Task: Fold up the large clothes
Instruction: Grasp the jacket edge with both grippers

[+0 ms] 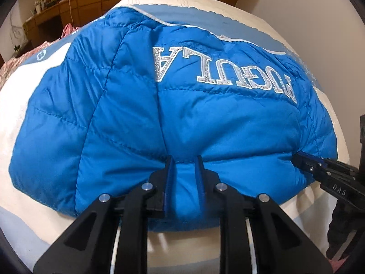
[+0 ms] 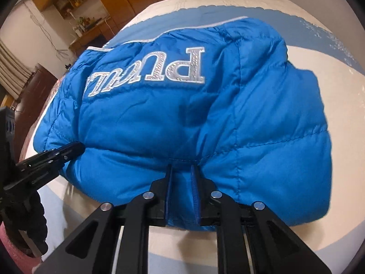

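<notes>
The blue quilted jacket (image 1: 182, 118) lies on the bed (image 1: 285, 29), already folded narrower. The left hand-held gripper (image 1: 184, 166) and right hand-held gripper (image 2: 181, 171) each pinch its near hem. Next, probably lift both evenly and carry the hem toward the far edge.

The jacket (image 1: 141, 118) is bright blue with silver lettering (image 1: 223, 73) (white-edged) — the bedcover (image 1: 269, 36) cream with dusty-blue patches.
</notes>
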